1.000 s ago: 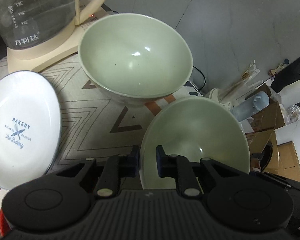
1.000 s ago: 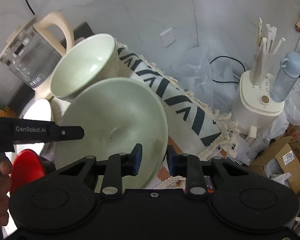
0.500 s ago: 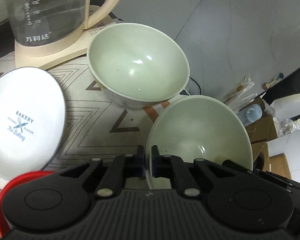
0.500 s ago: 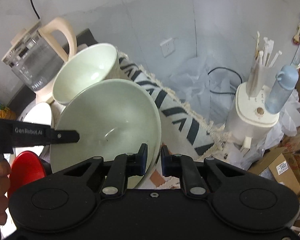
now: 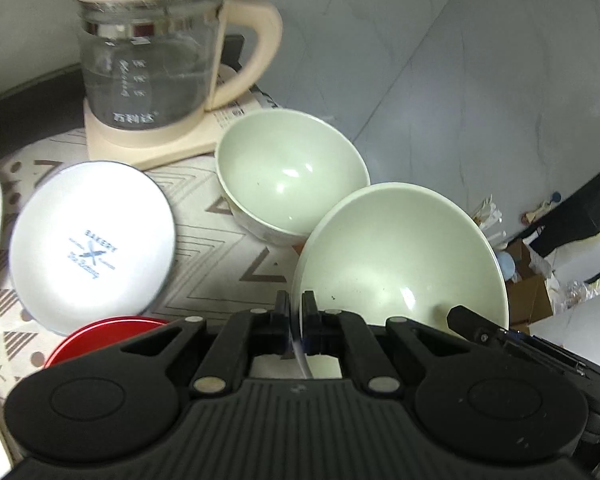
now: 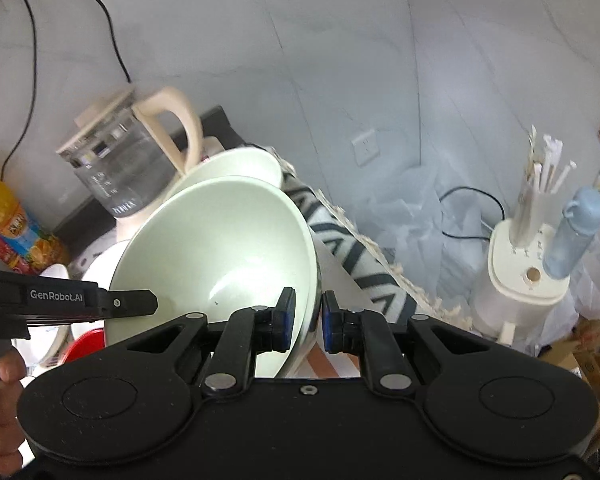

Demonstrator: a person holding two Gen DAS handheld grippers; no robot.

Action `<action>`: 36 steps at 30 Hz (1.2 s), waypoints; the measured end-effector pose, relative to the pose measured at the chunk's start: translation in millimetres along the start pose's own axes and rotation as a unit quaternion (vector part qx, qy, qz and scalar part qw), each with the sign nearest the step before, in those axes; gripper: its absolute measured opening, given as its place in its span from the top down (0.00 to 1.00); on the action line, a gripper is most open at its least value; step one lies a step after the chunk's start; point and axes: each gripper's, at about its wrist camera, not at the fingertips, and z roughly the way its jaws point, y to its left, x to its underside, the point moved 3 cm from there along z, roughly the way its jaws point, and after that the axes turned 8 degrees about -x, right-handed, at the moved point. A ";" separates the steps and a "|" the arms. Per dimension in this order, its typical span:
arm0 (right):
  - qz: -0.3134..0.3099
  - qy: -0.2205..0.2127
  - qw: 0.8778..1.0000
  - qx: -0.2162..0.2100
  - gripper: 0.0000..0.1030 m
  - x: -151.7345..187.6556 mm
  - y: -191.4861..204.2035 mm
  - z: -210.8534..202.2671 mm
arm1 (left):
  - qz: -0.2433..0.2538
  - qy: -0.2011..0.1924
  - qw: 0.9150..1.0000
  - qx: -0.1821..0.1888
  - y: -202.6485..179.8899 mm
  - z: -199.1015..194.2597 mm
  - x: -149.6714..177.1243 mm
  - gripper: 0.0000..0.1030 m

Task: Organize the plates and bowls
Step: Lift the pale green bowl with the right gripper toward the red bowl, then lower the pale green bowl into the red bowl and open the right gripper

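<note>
Left gripper [image 5: 296, 322]: jaws clenched on near rim of pale green bowl [image 5: 400, 264], having just closed onto it. Right gripper [image 6: 307, 320]: jaws grasping opposite rim of same bowl, also just closed, rim between pads. Bowl tilted, held between both grippers over patterned tablecloth [image 5: 228, 264]. Second green bowl [image 5: 290, 178] upright on cloth, just behind held bowl. White bakery plate [image 5: 92, 244] to its left, red lid [image 5: 100, 338] near it. Glass kettle [image 5: 152, 68] on cream base behind.
</note>
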 end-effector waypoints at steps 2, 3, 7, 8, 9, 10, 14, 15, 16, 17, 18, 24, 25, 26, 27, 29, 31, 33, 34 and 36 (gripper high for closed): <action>-0.002 -0.007 1.000 -0.007 0.86 -3.0 3.9 -4.6 | -0.004 -0.011 1.000 -0.002 2.4 -9.0 -0.7 0.96; -0.005 -0.011 1.000 -0.010 0.86 -4.5 6.5 -7.0 | -0.007 -0.016 1.000 -0.003 4.0 -13.4 -0.6 0.96; -0.016 -0.024 0.999 -0.022 0.86 -9.6 18.6 -15.0 | -0.024 -0.033 0.999 -0.009 12.8 -28.6 1.2 0.96; -0.020 -0.027 0.999 -0.026 0.86 -10.8 22.7 -16.8 | -0.029 -0.036 0.999 -0.011 14.7 -33.7 2.5 0.96; -0.025 -0.029 0.999 -0.030 0.86 -12.0 25.9 -18.5 | -0.033 -0.039 0.999 -0.014 17.2 -37.4 3.4 0.96; -0.029 -0.032 0.999 -0.033 0.86 -12.8 29.5 -19.8 | -0.036 -0.042 0.998 -0.016 19.9 -40.7 4.3 0.96; -0.048 -0.034 0.997 -0.043 0.86 -14.1 45.2 -21.4 | -0.055 -0.048 0.997 -0.024 33.5 -49.4 8.1 0.96; -0.052 -0.033 0.997 -0.045 0.86 -13.7 49.0 -21.0 | -0.059 -0.049 0.997 -0.025 36.8 -51.4 9.1 0.96; -0.056 -0.032 0.997 -0.047 0.86 -13.6 52.4 -20.7 | -0.063 -0.051 0.996 -0.027 39.5 -53.1 10.4 0.96; -0.059 -0.030 0.997 -0.049 0.86 -13.5 54.9 -19.6 | -0.067 -0.052 0.996 -0.029 42.3 -55.0 11.8 0.96; -0.062 -0.029 0.996 -0.051 0.86 -13.1 57.7 -19.7 | -0.072 -0.053 0.996 -0.031 45.6 -56.9 12.8 0.96; -0.083 -0.024 0.994 -0.069 0.86 -9.0 77.5 -20.1 | -0.097 -0.063 0.992 -0.048 62.4 -70.8 21.4 0.96; -0.087 -0.022 0.993 -0.071 0.86 -8.6 80.6 -19.1 | -0.101 -0.064 0.991 -0.051 65.5 -73.0 23.1 0.96; -0.091 -0.020 0.993 -0.074 0.86 -7.6 84.1 -18.0 | -0.106 -0.066 0.991 -0.054 68.9 -74.9 24.9 0.96; -0.094 -0.018 0.992 -0.077 0.86 -6.7 87.0 -16.8 | -0.110 -0.067 0.990 -0.057 72.6 -77.3 26.6 0.96; -0.098 -0.013 0.991 -0.085 0.86 -5.1 93.0 -14.8 | -0.121 -0.069 0.988 -0.064 80.6 -81.1 31.7 0.96; -0.098 -0.008 0.990 -0.097 0.86 -3.5 98.8 -13.5 | -0.133 -0.068 0.986 -0.069 89.2 -83.7 37.9 0.96; -0.103 -0.003 0.989 -0.107 0.86 -1.8 106.0 -11.4 | -0.145 -0.068 0.984 -0.074 96.5 -86.8 44.0 0.96; -0.109 -0.001 0.988 -0.110 0.86 0.2 109.8 -10.7 | -0.149 -0.069 0.984 -0.077 99.6 -88.5 47.0 0.96; -0.114 0.004 0.987 -0.116 0.86 4.3 116.4 -9.1 | -0.158 -0.067 0.982 -0.081 105.6 -90.1 53.2 0.96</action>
